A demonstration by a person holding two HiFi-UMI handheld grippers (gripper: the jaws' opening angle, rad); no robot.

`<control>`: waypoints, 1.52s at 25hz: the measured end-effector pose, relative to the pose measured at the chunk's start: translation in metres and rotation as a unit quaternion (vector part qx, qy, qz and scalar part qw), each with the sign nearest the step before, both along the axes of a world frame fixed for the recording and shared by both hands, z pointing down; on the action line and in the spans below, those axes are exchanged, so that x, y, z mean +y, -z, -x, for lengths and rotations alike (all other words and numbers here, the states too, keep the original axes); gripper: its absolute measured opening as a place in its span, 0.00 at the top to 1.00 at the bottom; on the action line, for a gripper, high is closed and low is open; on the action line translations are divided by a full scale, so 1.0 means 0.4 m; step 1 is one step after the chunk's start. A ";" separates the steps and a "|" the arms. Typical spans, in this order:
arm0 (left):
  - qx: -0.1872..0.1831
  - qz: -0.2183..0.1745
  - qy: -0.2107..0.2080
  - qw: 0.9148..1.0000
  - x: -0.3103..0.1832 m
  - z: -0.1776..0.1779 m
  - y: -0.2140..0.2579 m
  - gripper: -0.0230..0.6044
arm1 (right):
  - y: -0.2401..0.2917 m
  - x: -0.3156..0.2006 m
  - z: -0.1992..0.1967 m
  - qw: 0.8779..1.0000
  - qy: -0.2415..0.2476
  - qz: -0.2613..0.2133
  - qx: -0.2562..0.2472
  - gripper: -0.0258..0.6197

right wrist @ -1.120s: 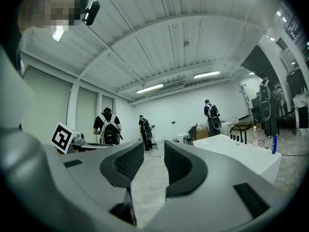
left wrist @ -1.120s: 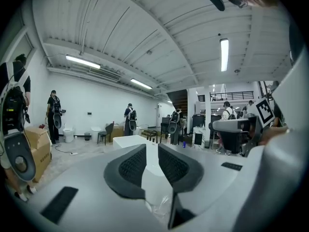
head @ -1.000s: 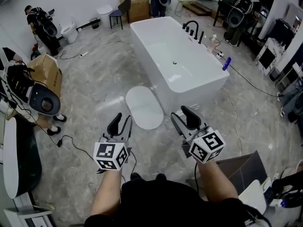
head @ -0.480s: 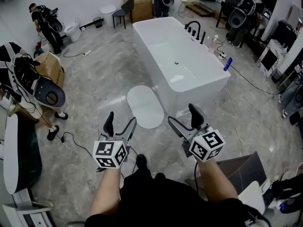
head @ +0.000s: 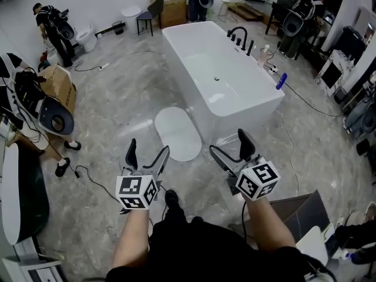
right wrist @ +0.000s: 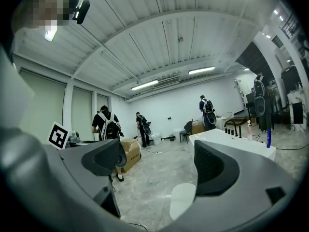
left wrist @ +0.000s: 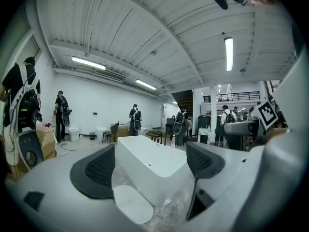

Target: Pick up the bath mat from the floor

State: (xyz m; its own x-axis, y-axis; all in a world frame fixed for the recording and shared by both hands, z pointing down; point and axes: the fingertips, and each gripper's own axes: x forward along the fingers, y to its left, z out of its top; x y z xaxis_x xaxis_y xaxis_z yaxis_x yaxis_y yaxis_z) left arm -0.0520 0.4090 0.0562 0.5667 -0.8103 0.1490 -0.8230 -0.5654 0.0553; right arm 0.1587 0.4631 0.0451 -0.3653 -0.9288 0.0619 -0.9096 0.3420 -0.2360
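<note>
**Location.** The bath mat lies flat on the floor at the centre of the head view, just beside the near end of the bathtub. It is a white oval, and it also shows at the lower centre of both gripper views.

**Jaw state.** The left gripper and the right gripper are held below the mat in the frame, well apart from it. The jaws of both have just been opening and stand spread wide, with nothing between them.

**Handling.** The mat looks thin and soft. Expect it to be light and limp, to sag once raised, and possibly to cling to the smooth floor.

**Grip point.** Take the near rounded edge, working one jaw under the rim. Space the two grips apart to limit folding.
</note>
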 end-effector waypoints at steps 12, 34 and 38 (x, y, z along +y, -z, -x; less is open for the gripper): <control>0.013 0.024 0.008 1.000 -0.189 0.091 -0.052 0.24 | -0.045 -0.204 0.076 0.999 0.013 0.031 -0.005 0.22; 0.030 0.024 0.035 0.999 -0.581 0.410 -0.034 0.24 | 0.010 -0.713 0.397 0.997 0.067 0.025 -0.016 0.22; 0.025 0.033 0.037 0.998 -0.651 0.425 -0.065 0.24 | -0.021 -0.793 0.429 0.996 0.077 0.029 -0.022 0.23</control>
